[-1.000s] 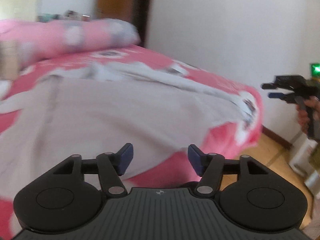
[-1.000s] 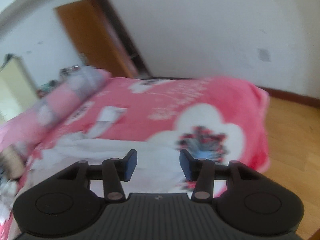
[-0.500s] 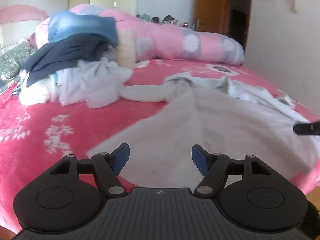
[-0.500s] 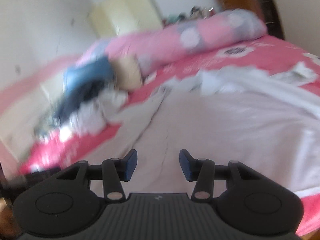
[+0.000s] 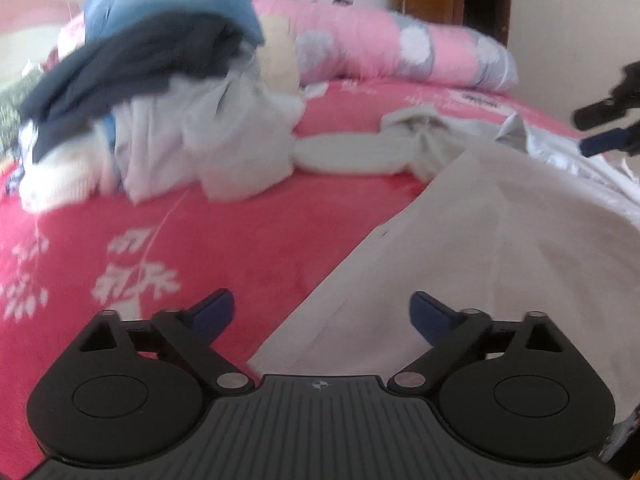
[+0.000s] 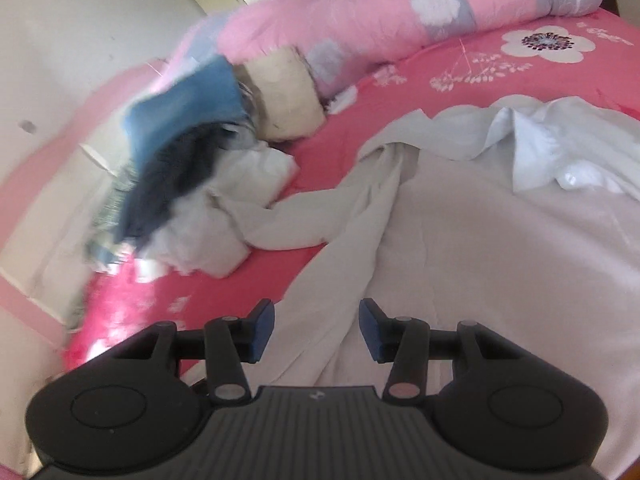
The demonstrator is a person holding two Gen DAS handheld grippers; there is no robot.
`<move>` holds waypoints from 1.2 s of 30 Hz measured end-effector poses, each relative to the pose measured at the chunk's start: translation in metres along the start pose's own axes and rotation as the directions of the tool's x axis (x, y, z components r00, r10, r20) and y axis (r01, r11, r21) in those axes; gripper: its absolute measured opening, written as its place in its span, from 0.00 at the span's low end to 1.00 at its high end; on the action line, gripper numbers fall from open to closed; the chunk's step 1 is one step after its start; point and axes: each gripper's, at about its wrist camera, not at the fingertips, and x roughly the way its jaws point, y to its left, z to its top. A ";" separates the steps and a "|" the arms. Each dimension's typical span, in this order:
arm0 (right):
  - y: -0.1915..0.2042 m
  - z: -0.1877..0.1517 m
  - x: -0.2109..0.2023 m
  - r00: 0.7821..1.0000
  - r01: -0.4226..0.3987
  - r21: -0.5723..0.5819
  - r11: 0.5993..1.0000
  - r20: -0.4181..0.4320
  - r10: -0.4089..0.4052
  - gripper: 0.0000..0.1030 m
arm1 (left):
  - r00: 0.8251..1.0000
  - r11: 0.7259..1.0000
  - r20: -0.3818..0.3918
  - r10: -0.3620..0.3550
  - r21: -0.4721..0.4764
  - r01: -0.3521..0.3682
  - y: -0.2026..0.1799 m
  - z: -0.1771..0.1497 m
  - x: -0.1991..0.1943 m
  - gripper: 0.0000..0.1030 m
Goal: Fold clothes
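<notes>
A pale beige garment (image 5: 500, 248) (image 6: 500, 248) lies spread flat on the pink bed, one sleeve (image 6: 280, 224) trailing towards a clothes heap. My left gripper (image 5: 322, 314) hovers over the garment's near left edge, its jaws opening with nothing between them. My right gripper (image 6: 316, 328) hangs above the garment's left side, jaws half apart and empty. In the left wrist view the right gripper's fingers (image 5: 608, 136) show at the right edge.
A heap of blue, dark and white clothes (image 5: 152, 92) (image 6: 188, 152) sits on the pink floral bedspread (image 5: 140, 256). A crumpled white shirt (image 6: 560, 148) lies on the far part of the garment. A rolled pink quilt (image 6: 400, 12) runs along the back.
Both views swung from the bed's foot and wall round to the clothes heap. The left jaws have spread wider. The right gripper's opening looks the same.
</notes>
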 end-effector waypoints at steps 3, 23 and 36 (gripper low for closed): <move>-0.007 0.007 0.038 0.999 -0.012 0.045 0.999 -0.034 0.013 0.48 | 1.000 1.000 -0.030 -0.006 -0.015 0.006 0.010 -0.006 0.011 0.71; -0.070 0.063 0.105 0.998 0.034 0.225 0.974 -0.052 -0.022 0.48 | 0.935 0.942 0.259 0.243 -0.295 -0.163 0.037 -0.033 -0.100 0.01; -0.079 0.197 0.208 0.960 0.279 0.047 0.959 0.000 -0.279 0.35 | 0.929 0.933 0.189 0.319 -0.238 -0.272 0.031 -0.065 -0.078 0.01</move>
